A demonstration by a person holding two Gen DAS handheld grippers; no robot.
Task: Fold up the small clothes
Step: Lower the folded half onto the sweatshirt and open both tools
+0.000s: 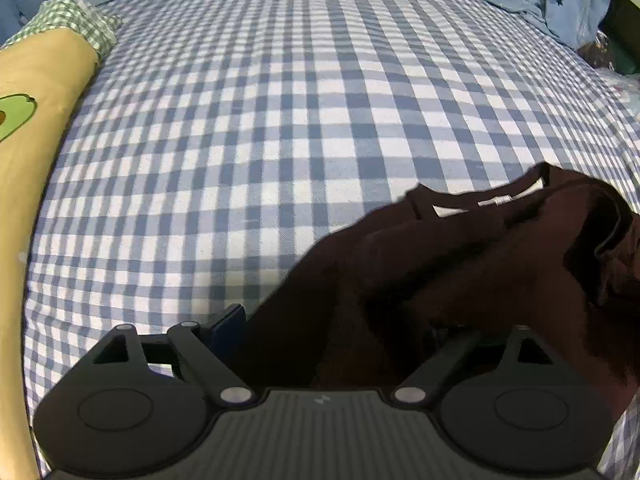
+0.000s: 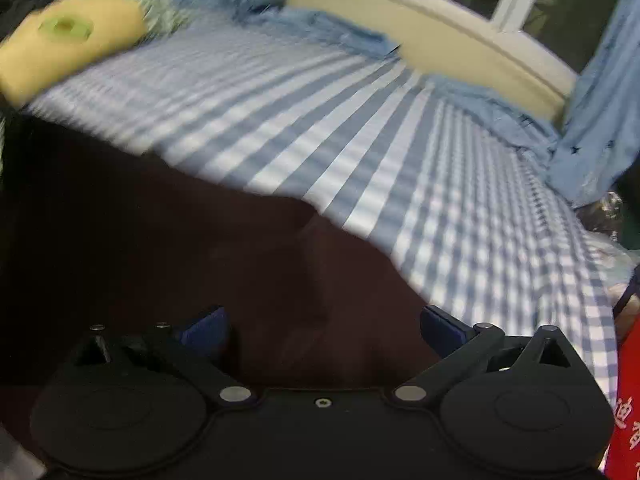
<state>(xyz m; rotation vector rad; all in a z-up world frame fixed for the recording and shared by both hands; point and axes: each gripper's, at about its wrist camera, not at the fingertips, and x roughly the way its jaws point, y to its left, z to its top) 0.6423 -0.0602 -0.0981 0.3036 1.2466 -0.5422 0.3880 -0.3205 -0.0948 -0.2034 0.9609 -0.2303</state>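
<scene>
Both the left gripper (image 1: 332, 320) and the right gripper (image 2: 324, 320) stand wide, gripping nothing — the dark maroon garment (image 1: 460, 264) lies rumpled on the checked bedsheet (image 1: 260, 120), probably just laid down for folding.

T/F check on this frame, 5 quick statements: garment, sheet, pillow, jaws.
1. The garment is dark maroon. True.
2. It lies on a plain white sheet. False: the bed sheet is blue-and-white checked.
3. The garment is folded into a neat rectangle. False: it lies rumpled, collar and white label showing in the left wrist view.
4. The right gripper has its jaws open over the garment. True: both blue pads stand apart, cloth below, nothing pinched.
5. The yellow pillow sits on top of the garment. False: it lies apart, at the far left of the bed.
</scene>
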